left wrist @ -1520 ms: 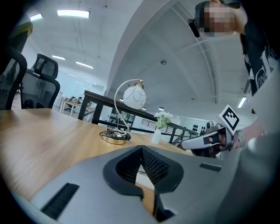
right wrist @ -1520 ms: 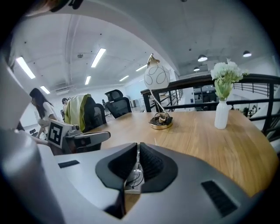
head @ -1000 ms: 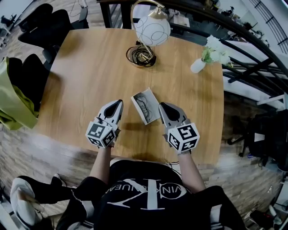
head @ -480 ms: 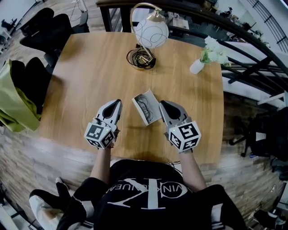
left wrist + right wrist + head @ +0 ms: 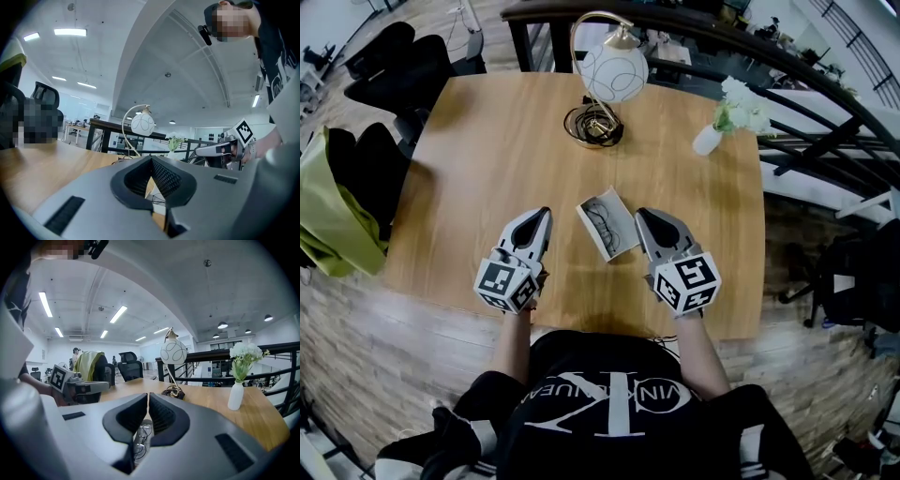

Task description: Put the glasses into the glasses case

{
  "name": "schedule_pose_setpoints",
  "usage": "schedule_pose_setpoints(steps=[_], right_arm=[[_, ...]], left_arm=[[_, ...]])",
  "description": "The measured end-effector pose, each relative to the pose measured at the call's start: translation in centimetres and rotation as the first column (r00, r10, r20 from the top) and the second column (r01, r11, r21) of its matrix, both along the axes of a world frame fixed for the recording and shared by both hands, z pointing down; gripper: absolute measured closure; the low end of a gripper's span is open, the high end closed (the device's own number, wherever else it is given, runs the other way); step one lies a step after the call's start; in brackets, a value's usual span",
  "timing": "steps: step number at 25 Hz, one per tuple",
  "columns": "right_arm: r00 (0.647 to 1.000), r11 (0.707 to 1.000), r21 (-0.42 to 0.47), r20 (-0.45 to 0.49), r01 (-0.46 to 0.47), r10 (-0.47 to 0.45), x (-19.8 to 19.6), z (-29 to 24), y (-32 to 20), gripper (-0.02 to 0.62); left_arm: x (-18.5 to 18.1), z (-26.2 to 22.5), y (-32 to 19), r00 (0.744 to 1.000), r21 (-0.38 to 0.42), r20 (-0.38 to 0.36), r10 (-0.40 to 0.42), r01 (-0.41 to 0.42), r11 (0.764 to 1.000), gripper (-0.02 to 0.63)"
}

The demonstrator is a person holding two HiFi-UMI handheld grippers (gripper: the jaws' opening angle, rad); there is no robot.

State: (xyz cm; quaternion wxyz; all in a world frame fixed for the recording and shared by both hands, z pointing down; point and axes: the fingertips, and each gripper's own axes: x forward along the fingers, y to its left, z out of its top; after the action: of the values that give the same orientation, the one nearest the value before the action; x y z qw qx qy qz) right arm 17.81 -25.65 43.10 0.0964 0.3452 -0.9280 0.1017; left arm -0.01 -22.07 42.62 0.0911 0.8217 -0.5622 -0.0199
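An open white glasses case point(image 5: 607, 225) lies on the wooden table point(image 5: 487, 159) near its front edge, with the dark-framed glasses point(image 5: 605, 217) lying inside it. My left gripper point(image 5: 546, 213) hovers just left of the case and my right gripper point(image 5: 640, 214) just right of it. Both point away from me and hold nothing. In the left gripper view the jaws point(image 5: 151, 158) meet at the tips. In the right gripper view the jaws point(image 5: 147, 394) stand together, and the glasses point(image 5: 139, 437) show below them.
A globe lamp point(image 5: 615, 70) with a coiled cord point(image 5: 593, 122) stands at the back of the table. A white vase of flowers point(image 5: 712, 136) stands at the back right. A chair with a green jacket point(image 5: 328, 220) is at the left, and a black railing point(image 5: 825, 112) at the right.
My left gripper has lifted a little beside the case. The right gripper, the case and the glasses stay where they were.
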Motion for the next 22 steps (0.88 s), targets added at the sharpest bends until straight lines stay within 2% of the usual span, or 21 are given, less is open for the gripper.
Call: schedule_pose_setpoints(steps=[22], right_arm=[[1.0, 0.999, 0.033, 0.014, -0.021, 0.021, 0.1, -1.5, 0.0, 0.565]], left_arm=[[-0.5, -2.7, -0.1, 1.0, 0.062, 0.019, -0.002, 0.001, 0.998, 0.591]])
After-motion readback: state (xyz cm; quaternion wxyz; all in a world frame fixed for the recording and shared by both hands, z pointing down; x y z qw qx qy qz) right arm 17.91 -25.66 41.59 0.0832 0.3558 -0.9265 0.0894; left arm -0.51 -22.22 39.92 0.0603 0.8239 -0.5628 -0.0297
